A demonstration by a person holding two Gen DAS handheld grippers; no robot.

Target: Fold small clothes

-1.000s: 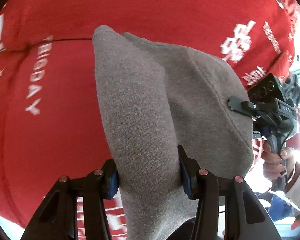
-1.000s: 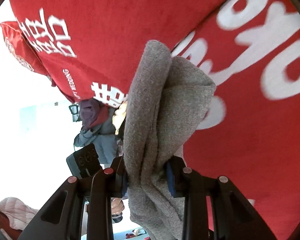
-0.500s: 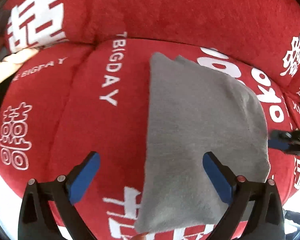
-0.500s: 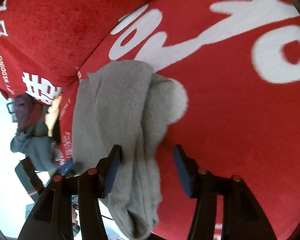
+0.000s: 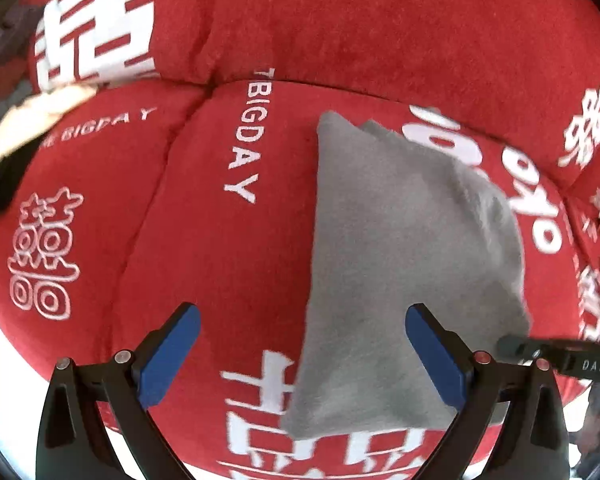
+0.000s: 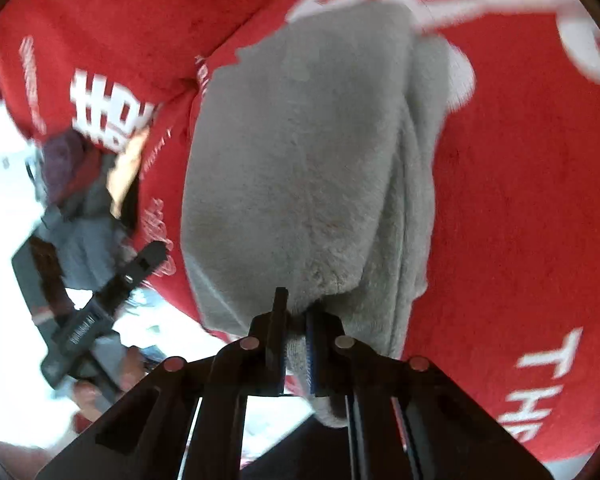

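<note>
Grey cloth (image 5: 404, 264) lies folded flat on the red sofa cover (image 5: 204, 248), long axis running away from both claws toward the backrest. Left claw (image 5: 300, 356) hangs over the near end w/ jaws spread wide, nothing between the pads, cloth sitting mostly under its right finger. Right claw (image 6: 296, 344) is pinched tight on the cloth's (image 6: 300, 160) near edge, so the right hand is the one in contact. Next fold prob means carrying that near edge up along the long axis, away from the claws
</note>
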